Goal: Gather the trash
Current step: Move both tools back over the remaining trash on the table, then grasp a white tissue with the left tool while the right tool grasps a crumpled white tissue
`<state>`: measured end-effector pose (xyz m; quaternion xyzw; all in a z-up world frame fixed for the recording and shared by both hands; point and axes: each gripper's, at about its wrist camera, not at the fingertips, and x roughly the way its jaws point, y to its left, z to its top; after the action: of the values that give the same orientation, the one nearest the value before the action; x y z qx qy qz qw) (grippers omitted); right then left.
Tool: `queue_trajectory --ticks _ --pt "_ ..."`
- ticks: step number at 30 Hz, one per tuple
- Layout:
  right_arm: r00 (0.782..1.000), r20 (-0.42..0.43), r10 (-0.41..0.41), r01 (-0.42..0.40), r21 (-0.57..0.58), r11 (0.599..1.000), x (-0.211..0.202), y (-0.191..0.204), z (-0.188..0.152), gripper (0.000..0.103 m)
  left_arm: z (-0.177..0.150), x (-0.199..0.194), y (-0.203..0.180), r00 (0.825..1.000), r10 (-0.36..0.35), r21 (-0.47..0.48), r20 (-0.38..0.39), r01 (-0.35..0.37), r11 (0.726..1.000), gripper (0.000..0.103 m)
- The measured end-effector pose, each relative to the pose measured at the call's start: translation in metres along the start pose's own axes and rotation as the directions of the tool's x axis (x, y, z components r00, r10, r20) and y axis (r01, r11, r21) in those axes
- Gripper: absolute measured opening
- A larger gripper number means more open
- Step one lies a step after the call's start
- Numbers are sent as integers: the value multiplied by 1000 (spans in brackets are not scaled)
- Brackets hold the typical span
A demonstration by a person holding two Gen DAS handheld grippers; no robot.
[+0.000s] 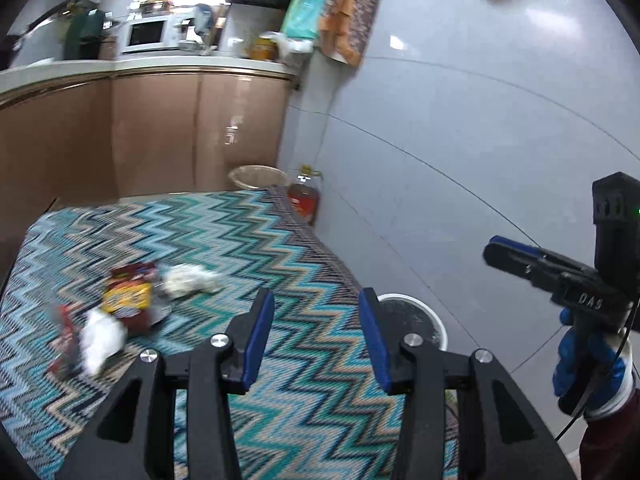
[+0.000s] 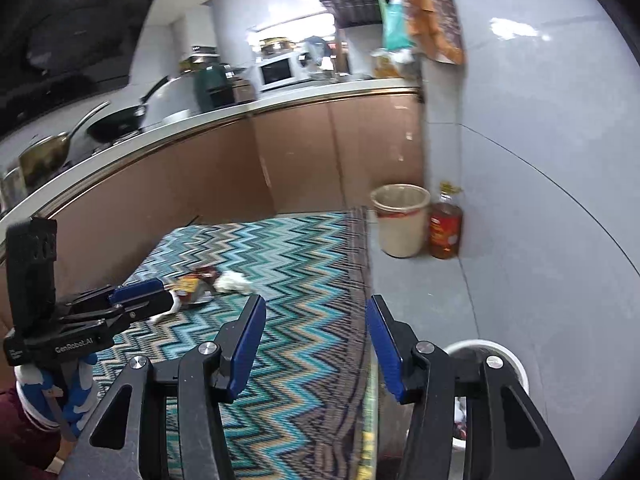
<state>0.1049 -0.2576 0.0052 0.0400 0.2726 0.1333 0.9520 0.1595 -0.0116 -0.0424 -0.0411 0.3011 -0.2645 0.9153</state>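
1. hovering above a table covered in a zigzag cloth (image 1: 256, 240), the left gripper (image 1: 316, 336) has its blue-padded jaws spread wide with nothing between them.
2. the right gripper (image 2: 316, 344) is also spread apart and empty, held over the right edge of the same cloth (image 2: 280, 264).
3. the trash sits in a loose cluster on the cloth, ahead and to the left of the left gripper: a crumpled white tissue (image 1: 188, 278), a yellow and red snack wrapper (image 1: 128, 298) just beside it, a second white wad (image 1: 100, 340) touching the wrapper's near side, and a red wrapper (image 1: 66, 338) at the far left. all of it is blurred.
4. from the right wrist view, the same pile shows farther off, with the white tissue (image 2: 234, 280) beside the snack wrapper (image 2: 190, 284); the left gripper (image 2: 140, 300) partly hides it.
5. a white-rimmed bin (image 1: 420, 320) stands on the floor just beyond the table's right edge, below the right gripper (image 1: 516, 260); the right wrist view shows its rim (image 2: 496, 350) behind the right finger.
6. a beige bucket (image 2: 400, 224) and an oil bottle (image 2: 446, 226) stand side by side on the floor by the wall, past the table's far end.
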Motion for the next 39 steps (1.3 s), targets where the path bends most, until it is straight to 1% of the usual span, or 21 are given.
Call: queue_trajectory --ticks 3,7,9,13,19,24,27,29,31,39 --pt "1000 -8 31 -31 -35 999 8 20 5 50 -9 -16 32 999 35 -36 16 -34 999 42" --pt "997 -29 73 -75 -64 995 25 41 9 50 -25 -33 73 994 103 -68 26 -101 993 43" --pt "995 -45 91 -94 -73 993 34 49 8 50 -32 -38 93 991 129 -93 24 -127 988 43" --pt "988 -83 127 -134 -89 987 58 61 6 50 -43 -37 121 988 155 -138 16 -151 979 43" --pt "974 -157 162 -180 -110 978 101 69 -1 50 -49 -22 155 989 149 -185 -7 -148 972 43" --pt "960 -206 191 -218 -113 970 137 72 -4 50 -47 0 172 985 165 -165 -48 -171 971 43" --pt "951 -229 208 -238 -113 965 157 72 -4 50 -48 19 179 980 175 -137 -92 -186 973 43" --pt "946 -243 216 -251 -121 960 172 73 -2 50 -51 32 183 972 200 -107 -125 -214 971 43" --pt "941 -257 219 -259 -133 957 184 74 0 50 -53 42 189 967 210 -101 -147 -226 969 43" --pt "920 -307 242 -301 -162 940 237 78 6 50 -60 69 203 952 237 -87 -192 -257 963 43"
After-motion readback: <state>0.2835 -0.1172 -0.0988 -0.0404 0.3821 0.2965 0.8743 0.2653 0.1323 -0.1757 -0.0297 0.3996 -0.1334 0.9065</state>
